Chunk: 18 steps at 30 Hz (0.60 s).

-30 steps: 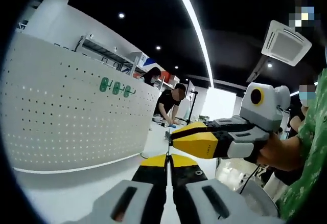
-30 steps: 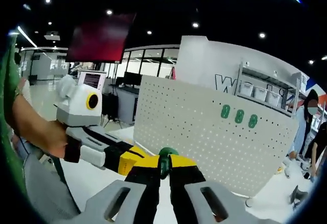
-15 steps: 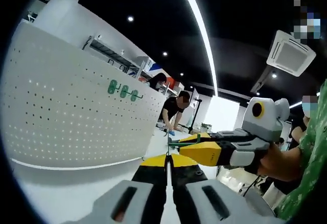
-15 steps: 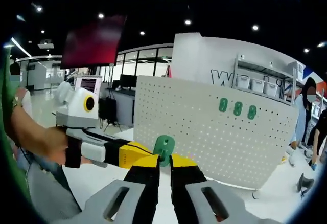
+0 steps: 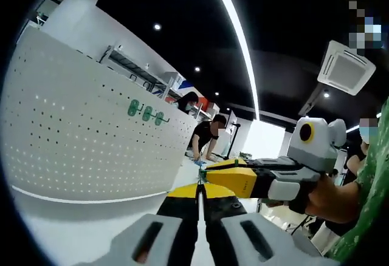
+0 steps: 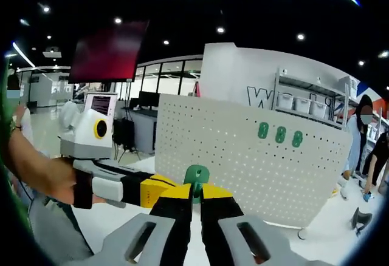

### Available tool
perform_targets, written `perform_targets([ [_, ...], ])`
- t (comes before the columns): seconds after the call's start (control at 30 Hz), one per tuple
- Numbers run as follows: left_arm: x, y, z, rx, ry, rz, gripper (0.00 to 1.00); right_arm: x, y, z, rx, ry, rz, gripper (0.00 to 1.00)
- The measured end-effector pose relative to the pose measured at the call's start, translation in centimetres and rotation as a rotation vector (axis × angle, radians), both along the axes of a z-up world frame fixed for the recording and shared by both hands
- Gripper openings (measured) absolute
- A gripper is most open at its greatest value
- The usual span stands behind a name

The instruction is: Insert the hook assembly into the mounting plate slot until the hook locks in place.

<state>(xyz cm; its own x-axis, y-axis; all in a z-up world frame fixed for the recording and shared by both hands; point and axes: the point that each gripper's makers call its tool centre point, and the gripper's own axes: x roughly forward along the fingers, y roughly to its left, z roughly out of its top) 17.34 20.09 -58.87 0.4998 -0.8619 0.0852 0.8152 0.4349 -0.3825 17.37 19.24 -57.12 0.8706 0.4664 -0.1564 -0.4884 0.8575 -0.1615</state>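
Two grippers: we hold both in front of the white pegboard (image 6: 243, 156), with their tips meeting in mid-air.
Right gripper (image 6: 196, 194): its jaws stand closed on the green hook assembly (image 6: 196, 178), whose rounded green top rises just above the yellow jaw tips in the right gripper view.
Left gripper (image 5: 199, 192): in the left gripper view its jaws stand pressed together, with a thin dark sliver at the seam; we cannot tell whether they pinch part of the hook or nothing at all.
Crossing: the left gripper (image 6: 152, 188) enters the right gripper view from the left and ends just beside the hook; the right gripper (image 5: 234, 176) enters the left gripper view from the right.
Mounting plate: we judge the pegboard to be the target, standing upright on a white surface (image 6: 121, 211) and well apart from the hook.
Occupied slots: three green pieces (image 6: 279, 134) already sit in a row high on the board.
Step in hand: we judge this as carry and alignment; insertion has not yet begun.
Next move: we bring the hook up to a free slot, square its back to the board face, then press in until it seats.
Risk: a tilted approach could miss the slot.
Background: people (image 5: 206, 135) work at a far table.
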Motion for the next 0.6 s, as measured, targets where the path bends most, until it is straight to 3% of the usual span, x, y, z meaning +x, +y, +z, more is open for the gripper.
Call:
perform_targets([
  [0.6,-0.33,-0.42,0.03,0.014,-0.016,-0.003,0.02,-0.08,-0.18,-0.06,-0.007,0.003,0.000,0.01],
])
